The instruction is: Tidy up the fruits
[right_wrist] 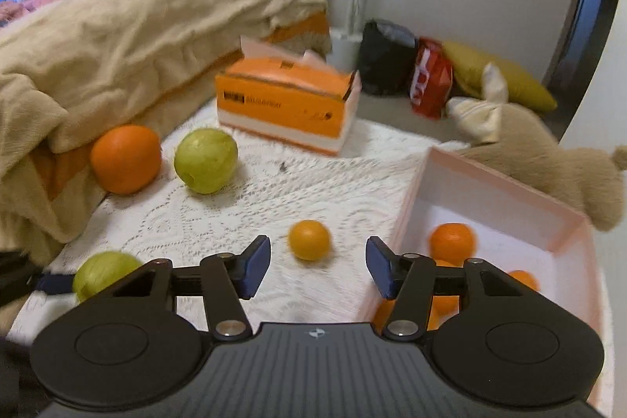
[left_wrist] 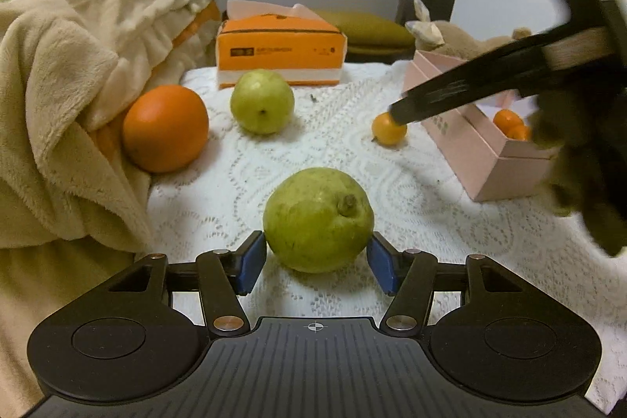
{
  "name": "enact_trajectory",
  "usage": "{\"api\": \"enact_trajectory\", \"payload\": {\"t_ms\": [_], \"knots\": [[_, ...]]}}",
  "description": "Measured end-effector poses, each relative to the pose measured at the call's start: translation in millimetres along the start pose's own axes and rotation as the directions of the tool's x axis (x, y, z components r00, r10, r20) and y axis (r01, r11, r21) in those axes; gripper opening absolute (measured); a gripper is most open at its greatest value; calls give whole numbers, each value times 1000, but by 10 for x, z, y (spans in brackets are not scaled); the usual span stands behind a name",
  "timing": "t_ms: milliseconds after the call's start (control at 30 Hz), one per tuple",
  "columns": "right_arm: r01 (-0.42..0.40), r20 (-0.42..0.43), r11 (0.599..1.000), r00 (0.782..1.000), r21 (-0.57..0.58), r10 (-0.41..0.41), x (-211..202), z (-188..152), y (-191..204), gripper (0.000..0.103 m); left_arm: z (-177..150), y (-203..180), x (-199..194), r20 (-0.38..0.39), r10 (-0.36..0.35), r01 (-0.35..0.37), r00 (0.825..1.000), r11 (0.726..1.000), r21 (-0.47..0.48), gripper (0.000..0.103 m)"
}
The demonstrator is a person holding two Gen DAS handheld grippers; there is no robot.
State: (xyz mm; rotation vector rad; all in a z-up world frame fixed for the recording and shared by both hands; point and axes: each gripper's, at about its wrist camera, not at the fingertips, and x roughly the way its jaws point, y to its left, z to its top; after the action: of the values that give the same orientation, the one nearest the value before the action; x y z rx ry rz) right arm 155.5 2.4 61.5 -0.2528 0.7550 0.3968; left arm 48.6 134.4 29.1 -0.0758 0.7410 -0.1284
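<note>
the left gripper (left_wrist: 317, 263) is sitting low over the white lace cloth (left_wrist: 411, 183), and its two blue pads (left_wrist: 250, 265) are standing wide apart with a big green pear-shaped fruit (left_wrist: 318, 218) between them. the pads are just beside the fruit's two sides, but it is hard to tell if they are touching it. the fruit is resting on the cloth with its brown stem end pointing up and to the right.

the right gripper (right_wrist: 317, 267) is hanging over the same cloth with its blue pads (right_wrist: 256, 269) wide apart and nothing between them. a small round orange fruit (right_wrist: 309, 239) is lying on the cloth just past the pads, near the middle of the gap. the right wrist view is a bit blurry.

a pale pink open box (right_wrist: 509, 190) is sitting to the right of the small fruit, with a few small orange fruits (right_wrist: 452, 241) inside it. a big round orange (left_wrist: 165, 128) is resting against a fluffy cream blanket (left_wrist: 70, 104) at the left. a second green round fruit (left_wrist: 261, 101) is lying just beside the orange. behind them an orange and white tissue box (left_wrist: 280, 51) is standing on the cloth. a tan plush toy (right_wrist: 548, 163) is lying behind the pink box.
</note>
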Motion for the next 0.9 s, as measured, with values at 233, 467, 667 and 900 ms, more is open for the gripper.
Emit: {"api": "enact_trajectory", "payload": {"t_ms": [233,467,667,900], "knots": [[118,-108,993,987,4,-116,494,108,170,52,-22,125,-8,21,-56,57,998,996,-62,62],[164,-98,981,980,-100,-174,555,85,306,32,-18,124,-6,22,-59,61,998,996,-66,62],[43,-31,993,998,-111,-47,20,-67,396,32,-21,131,-7,21,-60,62,998,995,-73,62],[-36,24,997,999,-63,38,-652,-609,145,32,-16,158,0,14,-79,80,997,993,-84,62]]}}
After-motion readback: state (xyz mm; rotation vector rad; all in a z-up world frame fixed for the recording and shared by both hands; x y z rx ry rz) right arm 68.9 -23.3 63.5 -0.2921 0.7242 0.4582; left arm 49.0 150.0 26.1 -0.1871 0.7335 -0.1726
